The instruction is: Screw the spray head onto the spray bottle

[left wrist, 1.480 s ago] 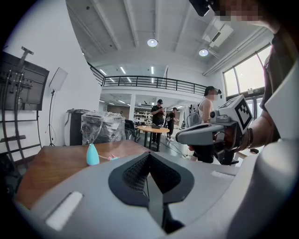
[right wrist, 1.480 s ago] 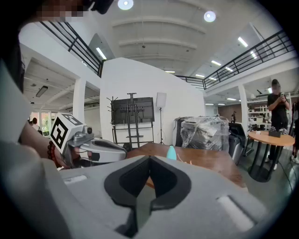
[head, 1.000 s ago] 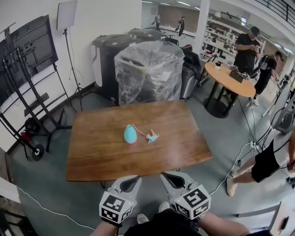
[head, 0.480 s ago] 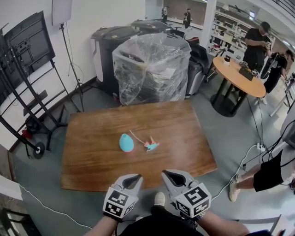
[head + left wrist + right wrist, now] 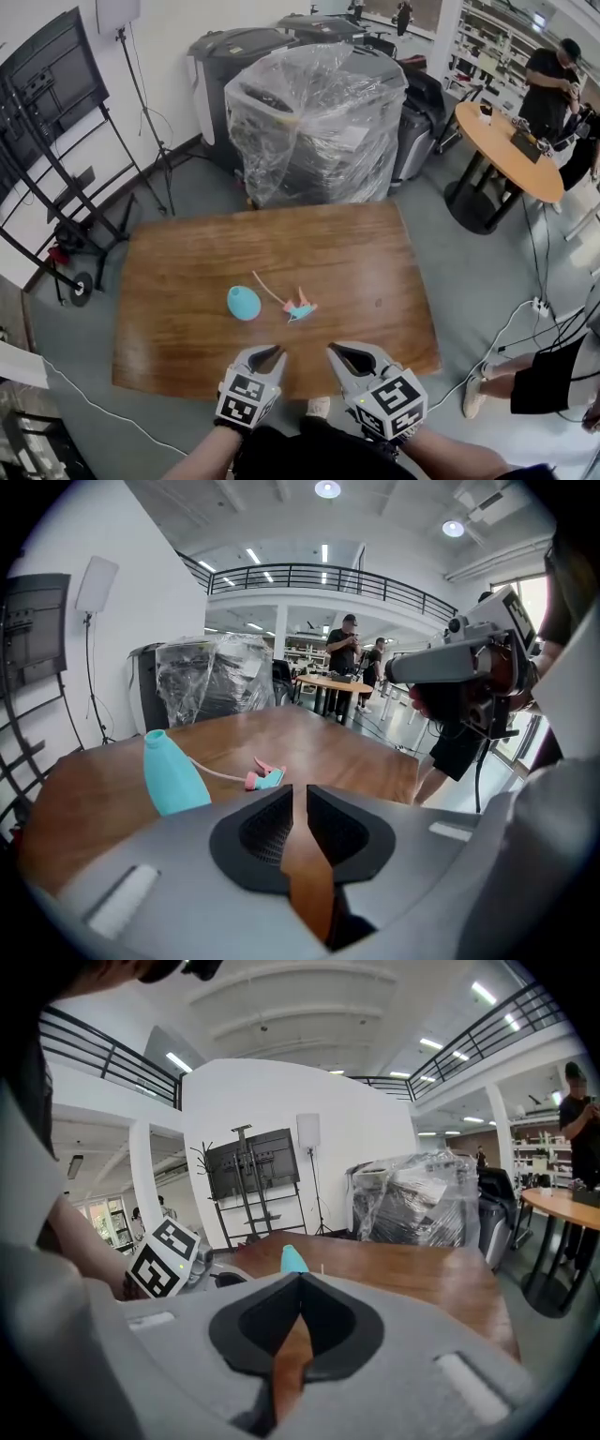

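A teal spray bottle [image 5: 244, 303] rests on the wooden table [image 5: 356, 262], left of centre; it also shows in the left gripper view [image 5: 172, 775] and as a teal tip in the right gripper view [image 5: 293, 1259]. The pink and teal spray head [image 5: 301, 309] with its thin tube lies just to the bottle's right [image 5: 263, 777]. Both grippers hover at the table's near edge, short of the two parts. My left gripper [image 5: 267, 355] has just been opening: a narrow gap, nothing in it [image 5: 300, 791]. My right gripper [image 5: 339, 353] is shut and empty [image 5: 300, 1281].
A plastic-wrapped bin [image 5: 314, 122] stands behind the table's far edge. A black screen stand [image 5: 56, 187] is at the left. People stand by a round table [image 5: 506, 150] at the far right. Cables [image 5: 506, 328] run over the floor on the right.
Both grippers have moved forward to the table's near edge, and the table now sits lower and closer in the head view. The left jaws have parted slightly.
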A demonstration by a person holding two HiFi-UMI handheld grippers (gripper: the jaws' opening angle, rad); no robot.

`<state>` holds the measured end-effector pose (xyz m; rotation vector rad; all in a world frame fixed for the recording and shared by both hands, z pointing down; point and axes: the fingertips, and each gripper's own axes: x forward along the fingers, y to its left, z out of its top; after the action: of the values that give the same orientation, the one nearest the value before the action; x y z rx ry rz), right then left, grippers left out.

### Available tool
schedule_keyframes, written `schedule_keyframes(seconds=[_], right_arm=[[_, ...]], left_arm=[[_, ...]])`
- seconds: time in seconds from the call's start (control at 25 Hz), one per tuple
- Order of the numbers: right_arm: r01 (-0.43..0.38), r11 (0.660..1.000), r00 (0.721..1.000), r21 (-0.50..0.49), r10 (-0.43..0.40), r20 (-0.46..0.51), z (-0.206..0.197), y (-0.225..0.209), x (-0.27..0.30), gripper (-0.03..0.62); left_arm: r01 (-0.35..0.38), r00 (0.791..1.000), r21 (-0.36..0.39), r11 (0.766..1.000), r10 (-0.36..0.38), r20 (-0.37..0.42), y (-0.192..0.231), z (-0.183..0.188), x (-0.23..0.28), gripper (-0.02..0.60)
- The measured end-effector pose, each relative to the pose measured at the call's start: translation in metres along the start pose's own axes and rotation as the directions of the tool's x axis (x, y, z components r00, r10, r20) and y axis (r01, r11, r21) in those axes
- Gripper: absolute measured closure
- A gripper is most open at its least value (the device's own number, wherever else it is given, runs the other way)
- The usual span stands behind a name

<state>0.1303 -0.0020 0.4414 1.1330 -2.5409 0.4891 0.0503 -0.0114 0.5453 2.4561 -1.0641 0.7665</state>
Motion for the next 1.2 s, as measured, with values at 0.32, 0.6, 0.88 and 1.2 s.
schedule_keyframes(seconds=[0.32,0.6,0.88,1.2], right_arm=[[-0.006,1.000,0.999,0.000,0.006,-0.041,-0.001,-0.018,0.018,0.605],[0.060,0.998,0.996,0.011,-0.059,-0.060,-0.001,-0.019,0.031,0.605],[0.141,0.990,0.985,0.022,-0.139,-0.100,0.000,-0.018,0.039,0.605],[0.192,0.981,0.974,0.041,-0.185,-0.133,-0.005,-0.012,0.043,0.605]], left_arm=[[-0.006,0.997,0.015,1.000,0.007,-0.076,0.020,-0.007,0.044,0.497],[0.048,0.988,0.063,0.997,-0.038,-0.151,0.037,-0.028,0.079,0.488],[0.132,0.974,0.071,0.989,-0.117,-0.194,0.045,-0.042,0.105,0.482],[0.181,0.961,0.081,0.980,-0.159,-0.224,0.042,-0.049,0.119,0.500]])
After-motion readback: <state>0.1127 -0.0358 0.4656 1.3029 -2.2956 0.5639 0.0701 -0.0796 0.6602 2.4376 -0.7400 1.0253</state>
